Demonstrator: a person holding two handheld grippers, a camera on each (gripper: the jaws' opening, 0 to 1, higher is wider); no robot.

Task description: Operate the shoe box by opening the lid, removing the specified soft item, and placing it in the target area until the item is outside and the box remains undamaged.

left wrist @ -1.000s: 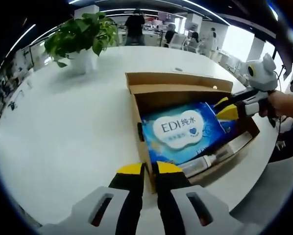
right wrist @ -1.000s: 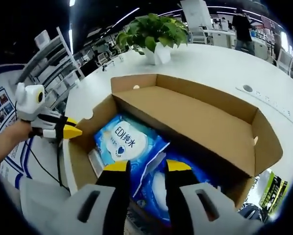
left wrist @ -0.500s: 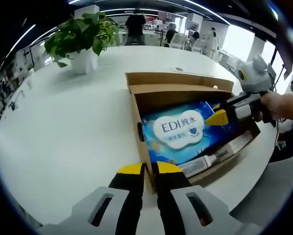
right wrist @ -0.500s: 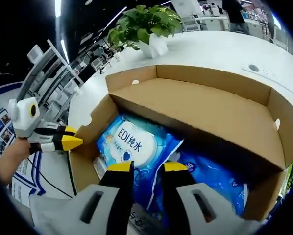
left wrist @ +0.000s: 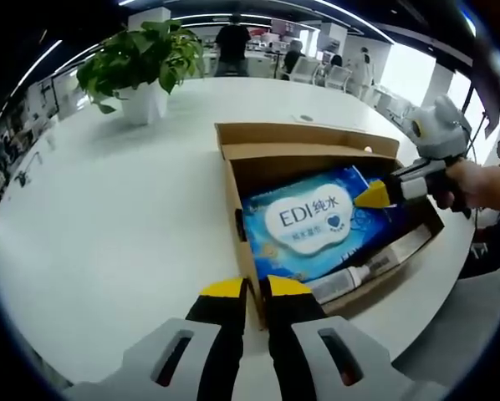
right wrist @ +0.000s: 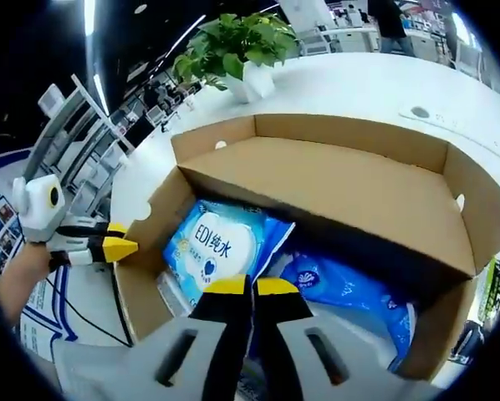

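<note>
An open cardboard shoe box (left wrist: 236,219) (right wrist: 141,284) lies on a white table (left wrist: 108,217), its lid (right wrist: 334,196) folded back. Inside lies a blue wet-wipes pack (left wrist: 304,224) (right wrist: 212,246) labelled EDI. My right gripper (right wrist: 250,286) is shut on the pack's edge; in the left gripper view it (left wrist: 369,198) reaches in from the right onto the pack's far corner. My left gripper (left wrist: 256,288) has its jaws together over the box's near wall edge, and in the right gripper view it (right wrist: 120,248) touches that wall from the left.
A second blue soft pack (right wrist: 350,288) and a white tube (left wrist: 359,271) also lie in the box. A potted plant (left wrist: 141,63) (right wrist: 233,50) stands at the far side of the table. People stand in the background beyond the table.
My right gripper's jaws have gone from open to shut on the wipes pack's edge. The left gripper has stayed where it was at the box wall.
</note>
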